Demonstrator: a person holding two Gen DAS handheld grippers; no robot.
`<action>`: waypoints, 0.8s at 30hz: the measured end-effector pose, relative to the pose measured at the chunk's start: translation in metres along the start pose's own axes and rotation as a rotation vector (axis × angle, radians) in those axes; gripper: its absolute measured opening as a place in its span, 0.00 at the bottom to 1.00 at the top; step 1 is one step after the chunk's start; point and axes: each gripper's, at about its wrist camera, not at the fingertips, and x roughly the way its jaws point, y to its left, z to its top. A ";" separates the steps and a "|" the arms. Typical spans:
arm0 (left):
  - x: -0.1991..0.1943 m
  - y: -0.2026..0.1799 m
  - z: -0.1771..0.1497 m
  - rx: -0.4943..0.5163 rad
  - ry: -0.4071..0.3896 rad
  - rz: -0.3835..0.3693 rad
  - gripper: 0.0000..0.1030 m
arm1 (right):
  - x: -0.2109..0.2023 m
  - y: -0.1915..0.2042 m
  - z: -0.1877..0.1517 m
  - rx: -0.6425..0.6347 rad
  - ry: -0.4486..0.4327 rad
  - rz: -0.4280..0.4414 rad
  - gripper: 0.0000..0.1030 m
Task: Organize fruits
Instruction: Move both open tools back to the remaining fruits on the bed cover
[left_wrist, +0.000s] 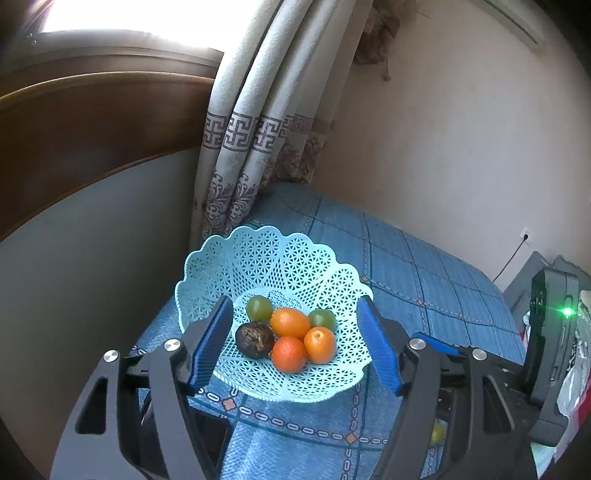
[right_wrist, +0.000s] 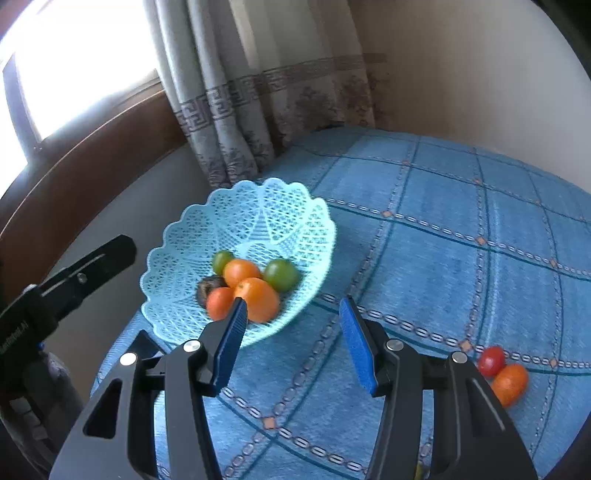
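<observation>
A light-blue lattice basket (left_wrist: 258, 258) (right_wrist: 258, 210) stands on the blue patterned tablecloth (right_wrist: 443, 240). Inside lie several fruits: orange ones (left_wrist: 290, 322) (right_wrist: 260, 299), two green ones (left_wrist: 259, 308) (right_wrist: 280, 275) and a dark brown one (left_wrist: 255, 339) (right_wrist: 207, 288). My left gripper (left_wrist: 295, 347) hangs open above the basket, its blue pads on either side of the fruits. My right gripper (right_wrist: 291, 339) is open and empty just right of the basket's near rim. On the cloth to the right lie a red fruit (right_wrist: 491, 361) and an orange fruit (right_wrist: 509, 382). A green fruit (left_wrist: 437, 432) peeks out under my left gripper.
A patterned curtain (left_wrist: 240, 147) hangs behind the basket, beside a brown wooden ledge (left_wrist: 92, 110) and a window. The left gripper's black body (right_wrist: 55, 295) shows at the left of the right wrist view. Bags and a dark device (left_wrist: 554, 332) sit at the right.
</observation>
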 end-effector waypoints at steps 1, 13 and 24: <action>0.000 -0.002 -0.001 0.005 -0.001 -0.001 0.72 | -0.001 -0.003 -0.001 0.001 0.002 -0.006 0.51; 0.006 -0.030 -0.010 0.080 0.023 -0.025 0.76 | -0.023 -0.062 -0.008 0.061 -0.006 -0.110 0.51; 0.010 -0.048 -0.023 0.135 0.049 -0.044 0.77 | -0.041 -0.115 -0.026 0.167 -0.001 -0.163 0.51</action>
